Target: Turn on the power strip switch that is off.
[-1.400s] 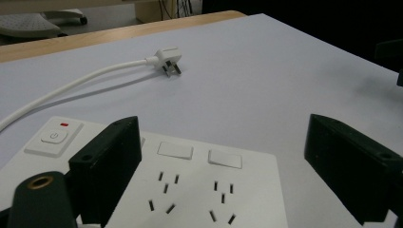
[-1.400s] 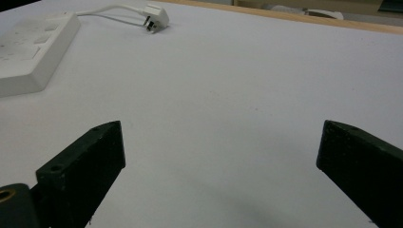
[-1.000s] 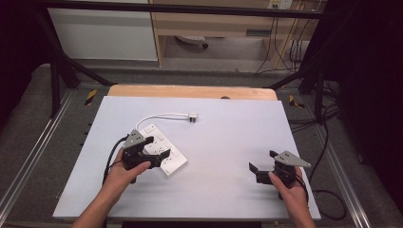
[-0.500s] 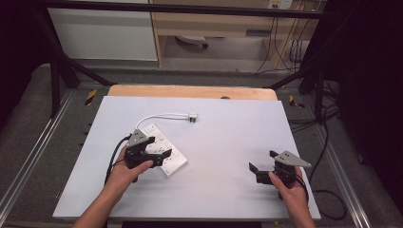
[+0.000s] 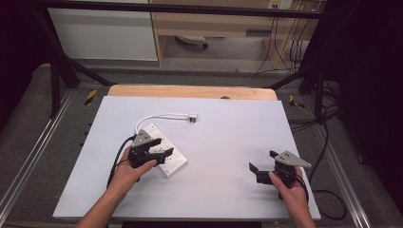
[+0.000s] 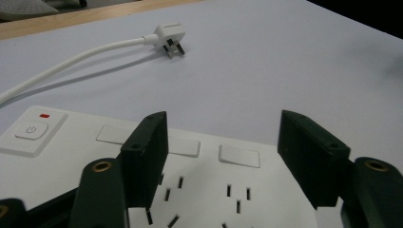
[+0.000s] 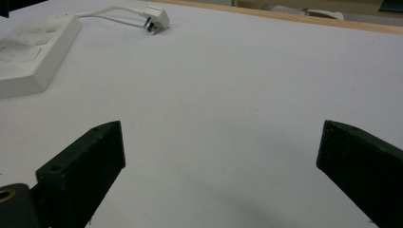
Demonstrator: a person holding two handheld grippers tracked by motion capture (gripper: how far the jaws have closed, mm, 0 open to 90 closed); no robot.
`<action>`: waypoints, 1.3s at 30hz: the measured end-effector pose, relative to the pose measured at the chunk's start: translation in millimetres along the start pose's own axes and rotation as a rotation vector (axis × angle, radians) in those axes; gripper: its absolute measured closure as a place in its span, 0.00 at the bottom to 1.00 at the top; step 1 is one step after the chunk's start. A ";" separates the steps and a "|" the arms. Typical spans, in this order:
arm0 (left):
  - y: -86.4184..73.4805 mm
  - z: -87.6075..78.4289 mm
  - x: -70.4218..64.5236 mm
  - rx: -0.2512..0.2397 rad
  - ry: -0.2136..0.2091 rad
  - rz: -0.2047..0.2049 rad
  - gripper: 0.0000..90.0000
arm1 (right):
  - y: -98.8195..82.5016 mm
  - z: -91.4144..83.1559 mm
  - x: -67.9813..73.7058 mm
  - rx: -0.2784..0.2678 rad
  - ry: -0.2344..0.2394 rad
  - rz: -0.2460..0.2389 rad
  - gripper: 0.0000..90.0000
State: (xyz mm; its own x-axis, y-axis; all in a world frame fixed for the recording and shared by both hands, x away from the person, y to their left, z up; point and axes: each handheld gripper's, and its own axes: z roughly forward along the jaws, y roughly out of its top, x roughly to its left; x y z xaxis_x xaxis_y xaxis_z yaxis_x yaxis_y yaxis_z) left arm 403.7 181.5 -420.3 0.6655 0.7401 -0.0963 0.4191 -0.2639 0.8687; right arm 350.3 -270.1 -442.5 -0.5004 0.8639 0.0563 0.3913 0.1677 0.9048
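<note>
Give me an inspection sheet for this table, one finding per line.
Surface: white table top, wooden strip along its far edge.
Job's things: white power strip lying flat; its plug unplugged on the table.
Clutter: nothing seen.
Grippers: left gripper above the power strip, its jaws have just been closing, neither pad pressing the strip; right gripper open over bare table.
Cables: white cord curves from strip to plug; black gripper cable.
Surroundings: black frame, floor cables at right.

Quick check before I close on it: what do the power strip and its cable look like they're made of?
Power strip: looks like hard white plastic, smooth with a slight sheen, moulded switch and slots. Cable: probably white rubbery or PVC sheathing, since it bends in a soft curve to the plug.
</note>
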 end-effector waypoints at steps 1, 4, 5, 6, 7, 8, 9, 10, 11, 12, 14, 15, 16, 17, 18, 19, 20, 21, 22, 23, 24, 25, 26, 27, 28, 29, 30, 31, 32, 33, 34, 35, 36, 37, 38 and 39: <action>0.0 1.2 -0.5 0.003 -0.003 -0.002 0.40 | 0.0 0.0 0.1 -0.001 0.001 0.002 0.03; 0.0 4.2 -1.0 0.011 -0.016 0.004 0.48 | 0.0 -0.1 -0.1 -0.001 0.001 0.000 0.03; 0.0 5.3 -1.2 0.012 -0.018 0.000 0.49 | 0.0 -0.1 -0.2 0.000 0.001 -0.002 0.03; -0.1 6.3 -1.0 0.017 -0.020 0.002 0.51 | 0.1 -0.1 -0.1 0.000 0.001 -0.002 0.03; -0.3 7.6 -1.1 0.017 -0.020 -0.002 0.52 | 0.0 -0.1 -0.2 0.000 0.001 -0.002 0.03; -0.3 8.6 -0.8 0.021 -0.023 -0.001 0.54 | 0.1 0.0 0.0 -0.001 0.002 0.001 0.03; -0.5 9.6 -0.9 0.024 -0.025 -0.005 0.56 | 0.1 0.1 -0.2 -0.001 0.001 -0.001 0.03; -0.6 10.3 -0.8 0.027 -0.029 -0.003 0.58 | 0.1 0.1 -0.3 -0.002 0.001 -0.003 0.03; -0.7 10.9 -1.1 0.029 -0.031 0.000 0.60 | 0.1 -0.1 -0.5 -0.001 0.001 -0.004 0.03; -0.9 11.4 -1.5 0.032 -0.032 0.002 0.62 | 0.1 -0.2 -0.5 -0.001 0.001 -0.003 0.03; -1.4 12.2 -2.0 0.040 -0.042 0.007 0.65 | 0.1 -0.4 -0.7 -0.002 0.000 -0.003 0.03; -1.6 12.5 -2.2 0.042 -0.041 0.010 0.68 | 0.2 -0.5 -0.9 -0.002 0.001 -0.004 0.03; -1.7 12.7 -2.2 0.044 -0.041 0.013 0.69 | 0.3 -0.4 -1.0 -0.003 0.000 -0.005 0.03; -1.9 13.2 -2.1 0.045 -0.044 0.015 0.71 | 0.3 -0.3 -1.0 -0.003 0.000 -0.005 0.03; -2.2 13.8 -2.4 0.044 -0.046 0.014 0.73 | 0.3 -0.3 -0.9 -0.003 0.000 -0.005 0.03; -2.5 14.2 -2.5 0.046 -0.048 0.016 0.75 | 0.3 -0.2 -0.9 -0.003 0.000 -0.006 0.03; -2.7 14.8 -2.3 0.050 -0.052 0.018 0.77 | 0.4 -0.3 -0.7 -0.002 0.001 -0.006 0.03; -2.8 15.3 -2.1 0.051 -0.055 0.021 0.79 | 0.4 -0.4 -0.7 -0.002 0.001 -0.006 0.03; -3.2 15.9 -2.5 0.052 -0.059 0.021 0.80 | 0.4 -0.4 -0.6 -0.002 0.002 -0.006 0.03; -3.4 16.5 -2.6 0.055 -0.063 0.026 0.83 | 0.3 -0.4 -0.6 -0.001 0.001 -0.006 0.03; -3.7 17.2 -2.9 0.056 -0.064 0.029 0.84 | 0.4 -0.4 -0.6 -0.002 0.001 -0.006 0.03; -4.0 17.9 -3.3 0.056 -0.067 0.031 0.86 | 0.4 -0.5 -0.6 -0.002 0.002 -0.006 0.03; -4.1 18.5 -3.2 0.056 -0.065 0.033 0.88 | 0.4 -0.5 -0.6 -0.002 0.002 -0.006 0.03; -4.2 19.3 -2.7 0.055 -0.062 0.032 0.89 | 0.4 -0.4 -0.6 -0.002 0.002 -0.006 0.03; -4.2 20.0 -1.8 0.054 -0.061 0.030 0.91 | 0.4 -0.3 -0.6 -0.002 0.002 -0.006 0.03; -4.2 20.8 -1.0 0.053 -0.060 0.027 0.93 | 0.4 -0.2 -0.4 -0.002 0.003 -0.006 0.03; -4.3 21.6 -0.2 0.055 -0.056 0.029 0.94 | 0.4 -0.1 -0.3 -0.001 0.003 -0.007 0.03; -4.5 22.5 0.7 0.056 -0.054 0.030 0.96 | 0.5 -0.2 -0.3 -0.002 0.003 -0.007 0.03; -4.7 23.4 1.3 0.056 -0.055 0.027 0.97 | 0.5 -0.3 -0.2 -0.003 0.004 -0.008 0.03; -5.0 24.2 1.9 0.058 -0.052 0.031 0.99 | 0.5 -0.4 -0.3 -0.002 0.004 -0.008 0.03; -5.5 25.3 2.2 0.060 -0.052 0.027 0.99 | 0.5 -0.5 -0.3 -0.002 0.004 -0.008 0.03; -5.7 25.8 2.4 0.061 -0.052 0.027 1.00 | 0.5 -0.6 -0.4 -0.002 0.005 -0.007 0.03; -6.0 26.4 2.5 0.063 -0.054 0.028 1.00 | 0.5 -0.6 -0.3 -0.002 0.005 -0.005 0.03; -6.1 27.0 2.4 0.064 -0.055 0.029 1.00 | 0.5 -0.6 -0.5 -0.002 0.005 -0.005 0.03; -6.3 27.7 2.5 0.065 -0.055 0.035 1.00 | 0.5 -0.5 -0.5 -0.002 0.006 -0.005 0.03; -6.5 28.2 2.6 0.066 -0.054 0.037 1.00 | 0.5 -0.5 -0.6 -0.002 0.006 -0.005 0.03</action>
State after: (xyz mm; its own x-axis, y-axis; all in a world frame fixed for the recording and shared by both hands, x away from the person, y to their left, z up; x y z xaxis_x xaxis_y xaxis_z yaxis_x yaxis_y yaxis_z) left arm 420.1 167.7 -439.8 0.7130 0.6950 -0.0925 0.4325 -0.3321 0.8382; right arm 350.4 -270.7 -441.8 -0.5070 0.8602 0.0538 0.3870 0.1715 0.9060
